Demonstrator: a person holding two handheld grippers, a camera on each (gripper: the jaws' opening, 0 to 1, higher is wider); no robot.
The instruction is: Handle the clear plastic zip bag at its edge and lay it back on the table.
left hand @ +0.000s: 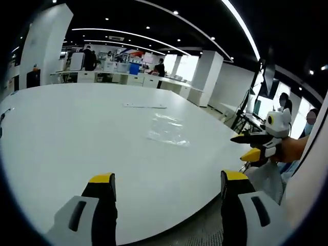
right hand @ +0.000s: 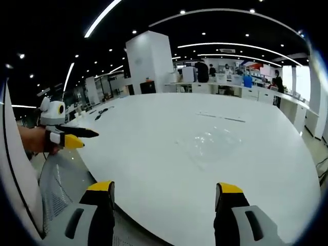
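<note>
Both claws gape, zip bag flat on table beyond.

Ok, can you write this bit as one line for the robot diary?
left gripper: open, above table edge | right gripper: open, empty | zip bag: flat on white table, untouched

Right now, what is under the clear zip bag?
The clear zip bag lies flat on the white table. Its surface shows through the plastic; nothing else is visible beneath.
</note>
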